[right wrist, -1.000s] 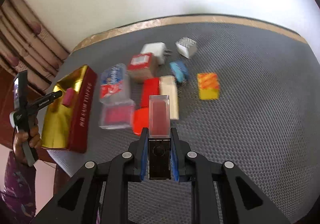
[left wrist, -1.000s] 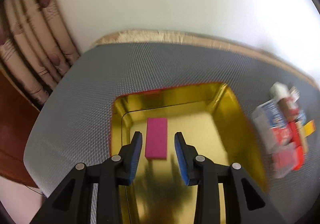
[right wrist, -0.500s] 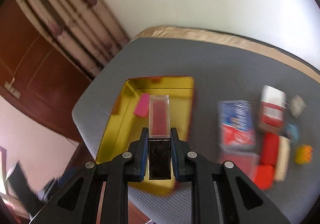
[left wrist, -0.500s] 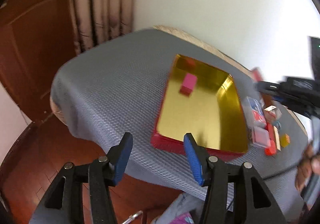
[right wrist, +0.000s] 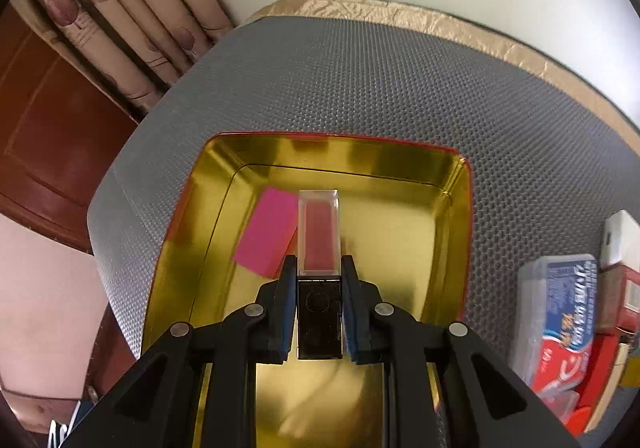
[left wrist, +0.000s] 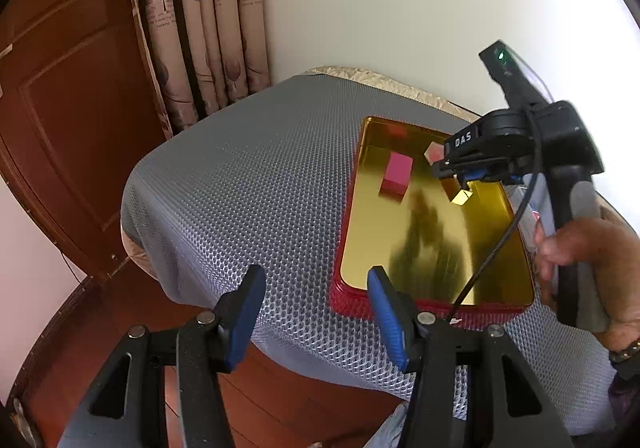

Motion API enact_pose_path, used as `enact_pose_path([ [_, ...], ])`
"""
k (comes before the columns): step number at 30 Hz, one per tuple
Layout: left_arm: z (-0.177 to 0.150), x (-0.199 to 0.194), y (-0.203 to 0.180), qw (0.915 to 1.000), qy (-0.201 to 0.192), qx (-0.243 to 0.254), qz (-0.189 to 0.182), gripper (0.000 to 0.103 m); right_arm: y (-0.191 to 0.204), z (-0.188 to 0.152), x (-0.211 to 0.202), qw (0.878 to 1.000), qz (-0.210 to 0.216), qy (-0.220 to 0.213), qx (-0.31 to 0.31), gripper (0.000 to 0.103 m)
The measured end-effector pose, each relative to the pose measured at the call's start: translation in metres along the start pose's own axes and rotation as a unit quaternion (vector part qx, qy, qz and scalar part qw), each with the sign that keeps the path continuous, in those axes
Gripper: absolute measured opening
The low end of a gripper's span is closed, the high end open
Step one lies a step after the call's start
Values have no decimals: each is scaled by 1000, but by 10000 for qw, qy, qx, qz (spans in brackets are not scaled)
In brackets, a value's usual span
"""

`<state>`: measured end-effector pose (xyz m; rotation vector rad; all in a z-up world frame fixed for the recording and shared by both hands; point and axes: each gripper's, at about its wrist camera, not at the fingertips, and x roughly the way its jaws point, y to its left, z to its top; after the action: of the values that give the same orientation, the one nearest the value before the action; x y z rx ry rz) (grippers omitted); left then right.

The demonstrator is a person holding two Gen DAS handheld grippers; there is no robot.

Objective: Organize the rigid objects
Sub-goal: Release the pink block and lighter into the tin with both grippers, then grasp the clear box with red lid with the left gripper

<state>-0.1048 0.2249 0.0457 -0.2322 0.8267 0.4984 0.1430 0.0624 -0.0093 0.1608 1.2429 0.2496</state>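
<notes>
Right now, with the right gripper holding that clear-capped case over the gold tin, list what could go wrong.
1. The right gripper grips only the dark base of the clear-capped case, which juts forward; released from above, it could bounce or skid on the gold tin.
2. The case hangs right beside the pink block; lowering it could land on or nudge the block.
3. The tin sits close to the table edge; a hard push might shift it.

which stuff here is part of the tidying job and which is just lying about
Part of the job:
- gold tin
- pink block lying in the tin
- clear-capped red stick, clamped in the right claw above the tin
- boxes waiting beside the tin
- left claw, open and empty, off the tin's near edge

Just lying about:
- grey mat
- curtain
- wooden door
</notes>
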Motion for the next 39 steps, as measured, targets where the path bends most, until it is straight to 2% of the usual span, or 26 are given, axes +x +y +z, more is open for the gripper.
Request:
enact_pose_path([
  [4,-2,2,-2,10000,30,23,40,54,-1,3,5,10000,-18,-43,28,22],
  [5,-1,3,-2,10000,28,35,13,54,-1,3,2,9999,76,-92,63,28],
  [6,-1,4,-3,10000,43,65,6,54,0,3,-1,9996,216,-156,88,42],
  [8,-2,6,-5,9998,99,140,31,54,-2,-4,-24,9971,542,-519,118,54],
  [10,-2,6,-8,9997,132,200,-17,54,-6,-15,-51,9924,796,-928,145,56],
  [12,-4,3,-12,9995,105,286,-125,54,-21,-42,-86,9860,831,-1440,161,75],
  [15,-7,-3,-24,9967,135,534,-591,54,-63,-104,-131,9779,257,-2062,223,87],
  [17,-13,-8,-37,9930,172,753,-894,54,-93,-135,-144,9763,-215,-2135,284,88],
  [20,-21,-16,-62,9832,295,1188,-1354,54,-155,-192,-154,9690,-1574,-1883,275,88],
  [23,-30,-26,-87,9696,454,1519,-1863,54,-202,-228,-159,9634,-2050,-1666,451,88],
  [25,-28,-34,-105,9576,550,1660,-2291,54,-225,-248,-163,9488,-2673,-1614,476,88],
  [27,-25,-37,-122,9511,639,1650,-2531,54,-249,-259,-162,9377,-3085,-1504,544,88],
  [29,-16,-32,-146,9443,909,1589,-2736,55,-268,-267,-166,9379,-3056,-1498,679,88],
  [32,-6,-14,-181,9356,1377,1443,-2913,56,-292,-274,-163,9454,-2646,-1519,1147,88],
  [34,0,5,-203,9342,1669,1389,-2831,56,-298,-274,-164,9495,-2412,-1566,1257,89],
  [36,6,22,-214,9321,1916,1238,-2815,56,-301,-273,-165,9520,-2270,-1598,1291,96],
  [39,12,46,-222,9101,2408,830,-3269,56,-294,-276,-163,9565,-2088,-1633,1216,97],
])
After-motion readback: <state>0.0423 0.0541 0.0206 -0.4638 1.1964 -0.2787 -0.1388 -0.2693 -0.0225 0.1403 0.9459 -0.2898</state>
